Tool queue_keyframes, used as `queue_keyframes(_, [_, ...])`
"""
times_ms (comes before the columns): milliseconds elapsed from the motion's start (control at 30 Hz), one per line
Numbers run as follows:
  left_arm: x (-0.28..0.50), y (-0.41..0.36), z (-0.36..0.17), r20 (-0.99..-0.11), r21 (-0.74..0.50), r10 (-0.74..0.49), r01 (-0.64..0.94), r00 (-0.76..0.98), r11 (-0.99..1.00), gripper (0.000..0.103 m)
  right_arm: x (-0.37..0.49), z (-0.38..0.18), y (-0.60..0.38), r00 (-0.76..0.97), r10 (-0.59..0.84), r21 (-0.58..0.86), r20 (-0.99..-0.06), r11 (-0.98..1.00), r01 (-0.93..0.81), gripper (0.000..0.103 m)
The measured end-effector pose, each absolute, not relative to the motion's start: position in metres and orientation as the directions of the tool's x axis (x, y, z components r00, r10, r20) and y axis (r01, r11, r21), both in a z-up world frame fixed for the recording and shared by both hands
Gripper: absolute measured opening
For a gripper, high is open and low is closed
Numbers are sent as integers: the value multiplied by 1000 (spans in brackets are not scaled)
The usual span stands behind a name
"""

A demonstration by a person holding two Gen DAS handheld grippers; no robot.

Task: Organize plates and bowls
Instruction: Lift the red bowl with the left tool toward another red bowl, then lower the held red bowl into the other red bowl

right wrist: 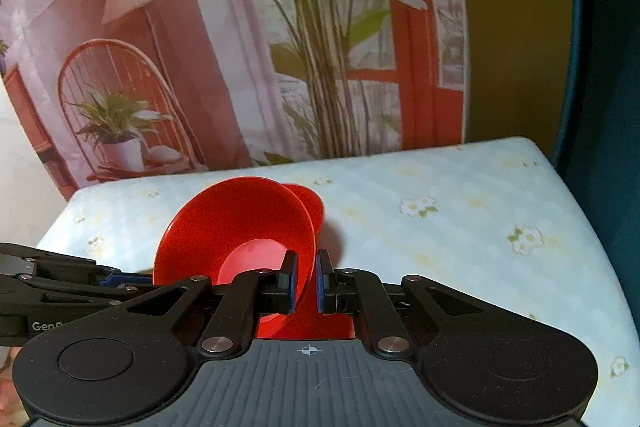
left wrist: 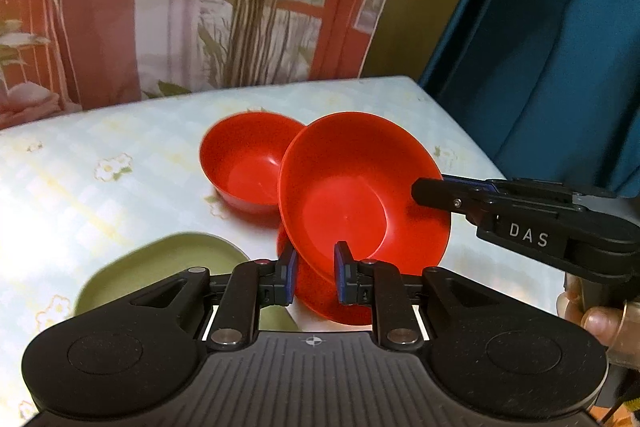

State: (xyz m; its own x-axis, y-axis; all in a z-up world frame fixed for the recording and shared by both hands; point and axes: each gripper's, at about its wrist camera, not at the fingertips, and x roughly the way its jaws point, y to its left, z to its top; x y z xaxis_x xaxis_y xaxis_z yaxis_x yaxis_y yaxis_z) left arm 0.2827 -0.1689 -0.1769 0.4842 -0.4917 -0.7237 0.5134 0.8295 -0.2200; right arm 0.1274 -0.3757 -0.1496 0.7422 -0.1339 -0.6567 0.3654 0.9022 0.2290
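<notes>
A red plate (left wrist: 352, 203) hangs tilted above the table with both grippers on it. My left gripper (left wrist: 316, 279) is closed on its near rim, with the plate's wall between the blue pads. My right gripper (left wrist: 420, 191) comes in from the right and pinches the plate's right edge. In the right wrist view the same red plate (right wrist: 236, 227) leans left, its rim clamped in my right gripper (right wrist: 307, 281), and my left gripper (right wrist: 120, 277) reaches in from the left. A red bowl (left wrist: 240, 163) stands upright on the table behind the plate, partly hidden as the red bowl (right wrist: 310, 203). A green plate (left wrist: 160, 267) lies flat at near left.
The table (left wrist: 100, 147) wears a pale floral cloth; its right edge runs beside a blue curtain (left wrist: 560, 67). A printed backdrop with plants (right wrist: 320, 67) hangs behind the far edge. A person's hand (left wrist: 600, 319) holds the right gripper's handle.
</notes>
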Motion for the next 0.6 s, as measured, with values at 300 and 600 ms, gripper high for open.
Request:
queue_keyframes(300, [286,-180,-193,-758,-200,-468,520,455,830,20,123,-177,-385,705,-136,230,-696,888,398,9])
queue_keyframes(600, [287,-182,-195,-766,-183,-456,526,453,830,20,124,-187,-384,693,-132,227,-709,887,402,9])
